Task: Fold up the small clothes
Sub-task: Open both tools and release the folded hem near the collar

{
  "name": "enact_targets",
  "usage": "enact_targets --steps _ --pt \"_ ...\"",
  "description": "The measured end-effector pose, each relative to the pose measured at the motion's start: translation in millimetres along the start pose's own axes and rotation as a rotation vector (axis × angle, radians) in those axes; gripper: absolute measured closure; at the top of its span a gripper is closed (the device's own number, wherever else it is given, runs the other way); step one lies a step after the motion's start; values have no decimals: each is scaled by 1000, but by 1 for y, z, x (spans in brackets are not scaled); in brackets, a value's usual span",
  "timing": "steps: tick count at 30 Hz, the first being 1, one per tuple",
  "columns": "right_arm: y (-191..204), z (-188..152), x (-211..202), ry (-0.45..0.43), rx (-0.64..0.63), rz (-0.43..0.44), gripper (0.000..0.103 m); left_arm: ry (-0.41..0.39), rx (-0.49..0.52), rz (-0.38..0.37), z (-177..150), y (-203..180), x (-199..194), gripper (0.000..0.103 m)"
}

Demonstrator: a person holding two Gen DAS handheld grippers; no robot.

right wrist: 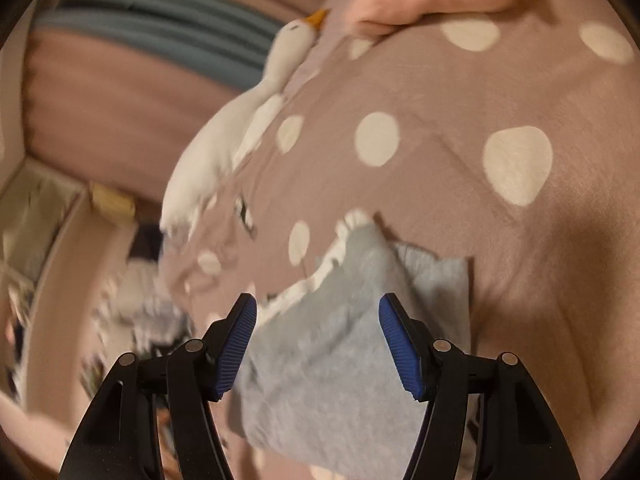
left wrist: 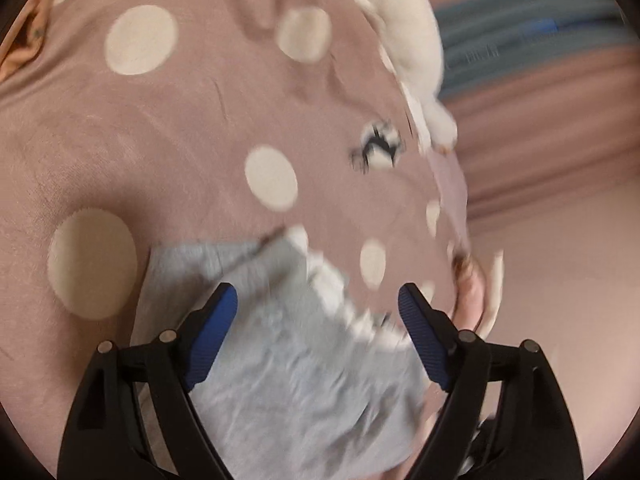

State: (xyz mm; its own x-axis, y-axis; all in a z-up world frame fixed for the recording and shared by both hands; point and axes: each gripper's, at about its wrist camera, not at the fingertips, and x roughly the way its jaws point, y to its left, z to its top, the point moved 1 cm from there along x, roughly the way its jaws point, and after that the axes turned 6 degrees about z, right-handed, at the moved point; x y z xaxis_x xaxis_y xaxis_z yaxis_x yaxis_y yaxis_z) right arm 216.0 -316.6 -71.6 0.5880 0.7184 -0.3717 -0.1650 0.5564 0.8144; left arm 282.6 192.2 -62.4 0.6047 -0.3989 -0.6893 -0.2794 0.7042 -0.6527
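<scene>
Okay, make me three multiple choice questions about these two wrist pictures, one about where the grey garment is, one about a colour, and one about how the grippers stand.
1. Where does the grey garment lie?
A. on the spotted pink blanket
B. in a basket
C. on a wooden floor

2. What colour are the gripper pads?
A. red
B. blue
C. green

3. How do the left gripper and right gripper stand?
A. both clamped on the cloth
B. one shut
C. both open

Answers: 1 A, dotted pink fabric surrounds it; 2 B, ribbed blue pads show; 3 C, pads stand apart, clear of the cloth.
</scene>
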Motion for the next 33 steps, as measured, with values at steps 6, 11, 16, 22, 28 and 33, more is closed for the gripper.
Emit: enact_targets --steps 6,11,16,22,28,33 --pt "34 -37 33 94 -293 -213 46 93 330 84 -63 -33 10 33" --pt "43 -62 64 213 -424 -295 68 182 508 162 -105 -38 38 68" --pt "27 -94 73 338 -539 -525 72 214 560 229 -128 -11 48 68" --pt "10 -118 45 413 -548 -586 75 202 486 152 -131 22 5 70" --pt "31 -113 28 359 -562 -497 75 69 289 86 -117 62 -64 22" --pt "55 -112 45 335 -574 -386 75 66 128 49 -108 87 -67 22"
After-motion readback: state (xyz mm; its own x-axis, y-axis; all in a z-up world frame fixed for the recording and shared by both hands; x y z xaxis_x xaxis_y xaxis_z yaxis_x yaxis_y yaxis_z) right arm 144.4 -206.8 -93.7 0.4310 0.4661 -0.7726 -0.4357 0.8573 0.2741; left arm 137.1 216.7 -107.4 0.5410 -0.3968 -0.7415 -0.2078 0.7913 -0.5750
